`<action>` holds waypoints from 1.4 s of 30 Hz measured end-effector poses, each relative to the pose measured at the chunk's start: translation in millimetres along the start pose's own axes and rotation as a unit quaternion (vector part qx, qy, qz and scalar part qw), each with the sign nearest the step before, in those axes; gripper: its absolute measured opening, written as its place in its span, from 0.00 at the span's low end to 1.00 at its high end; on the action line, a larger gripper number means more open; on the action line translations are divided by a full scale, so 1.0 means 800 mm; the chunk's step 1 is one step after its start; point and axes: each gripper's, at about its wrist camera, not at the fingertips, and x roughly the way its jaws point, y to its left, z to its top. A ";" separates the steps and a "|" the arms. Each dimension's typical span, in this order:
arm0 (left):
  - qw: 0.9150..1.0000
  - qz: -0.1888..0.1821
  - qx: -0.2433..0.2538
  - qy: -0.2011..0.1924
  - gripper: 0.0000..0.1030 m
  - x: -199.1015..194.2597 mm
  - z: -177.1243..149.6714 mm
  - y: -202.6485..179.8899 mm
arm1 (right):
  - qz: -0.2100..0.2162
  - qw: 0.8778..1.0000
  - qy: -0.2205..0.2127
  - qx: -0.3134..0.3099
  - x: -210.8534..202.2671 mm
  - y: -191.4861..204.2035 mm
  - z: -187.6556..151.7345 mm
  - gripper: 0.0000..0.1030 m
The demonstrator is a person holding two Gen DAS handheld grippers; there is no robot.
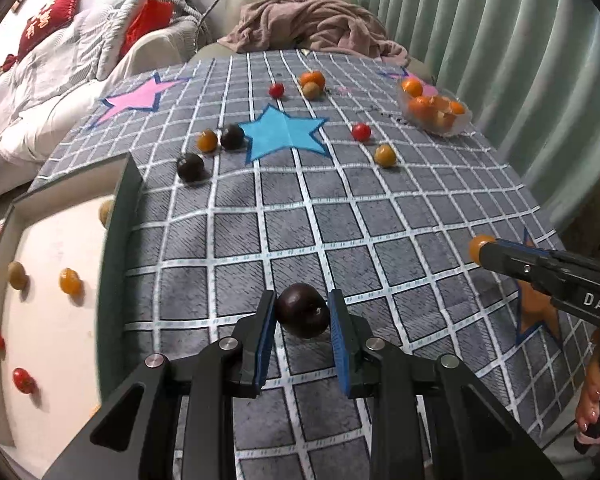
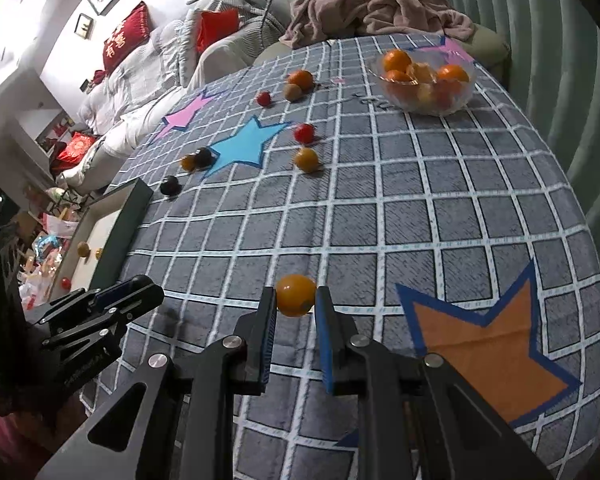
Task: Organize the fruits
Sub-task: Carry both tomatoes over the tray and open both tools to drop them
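Where legible, right gripper point(image 1: 480, 250): "DAS"

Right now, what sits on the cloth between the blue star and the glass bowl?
A red tomato, with an orange fruit just nearer the camera. Both wrist views show them between the blue star and the bowl.

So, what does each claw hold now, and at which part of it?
The left claw holds a dark plum by its two opposite sides, between the blue pads. The right claw holds a small orange fruit the same way, at its sides.
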 end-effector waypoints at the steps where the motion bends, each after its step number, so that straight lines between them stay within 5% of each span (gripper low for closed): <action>1: 1.000 0.001 -0.001 -0.005 0.27 -0.007 0.000 0.002 | 0.000 1.000 -0.002 -0.003 -0.002 0.004 0.001 0.20; 22: 0.993 0.062 -0.084 -0.049 0.27 -0.090 -0.003 0.130 | 0.052 0.994 -0.005 -0.093 -0.003 0.165 0.041 0.20; 42: 0.980 0.137 -0.142 -0.008 0.27 -0.056 -0.028 0.261 | 0.093 0.980 0.075 -0.161 0.105 0.311 0.047 0.20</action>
